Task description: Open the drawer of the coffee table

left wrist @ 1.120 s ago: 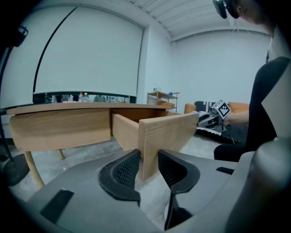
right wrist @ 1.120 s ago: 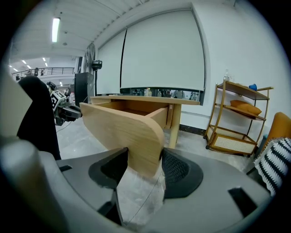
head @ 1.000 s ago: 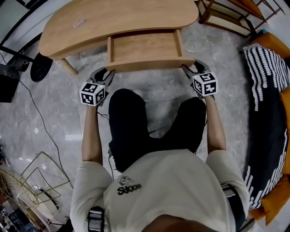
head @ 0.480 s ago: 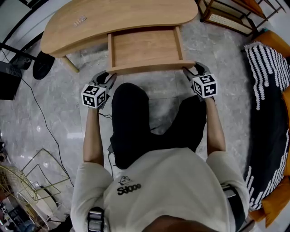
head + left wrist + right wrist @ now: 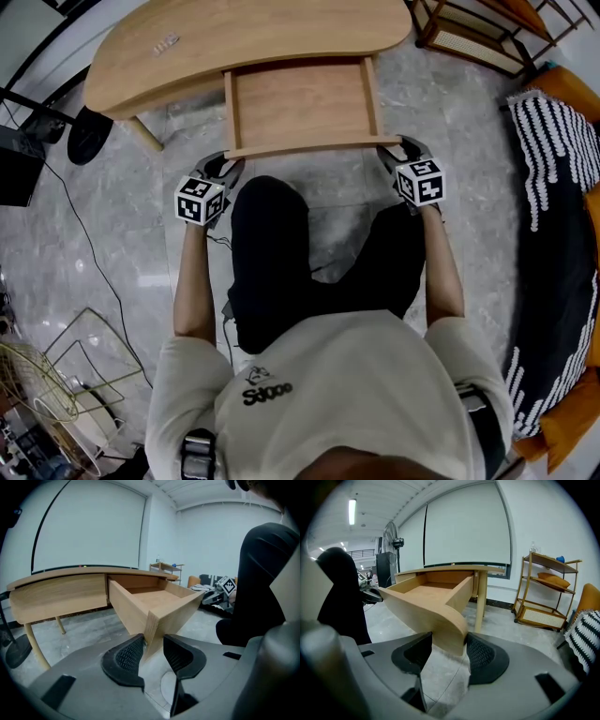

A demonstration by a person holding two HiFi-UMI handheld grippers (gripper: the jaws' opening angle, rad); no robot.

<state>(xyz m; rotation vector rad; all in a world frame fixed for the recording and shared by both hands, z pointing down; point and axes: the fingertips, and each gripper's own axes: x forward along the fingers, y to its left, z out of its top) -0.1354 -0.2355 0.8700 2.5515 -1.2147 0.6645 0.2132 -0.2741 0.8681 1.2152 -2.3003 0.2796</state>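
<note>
The wooden coffee table (image 5: 234,37) has its drawer (image 5: 300,98) pulled well out towards the person. In the head view my left gripper (image 5: 228,167) is at the left end of the drawer front and my right gripper (image 5: 392,150) at the right end. In the left gripper view the drawer's corner (image 5: 152,620) sits between the ribbed pads of the left gripper (image 5: 153,651), which are closed on it. The right gripper (image 5: 449,651) likewise clamps the rounded corner of the drawer front (image 5: 440,620). The drawer's inside looks empty.
The person's black-clad legs (image 5: 272,244) lie just below the drawer front. A rattan shelf rack (image 5: 469,28) stands right of the table, a fan base (image 5: 84,139) left of it. A striped cushion (image 5: 553,159) lies at the right, a wire basket (image 5: 56,375) at lower left.
The drawer has slid further out of the table towards the person. Both grippers have come back with it, still on its front corners.
</note>
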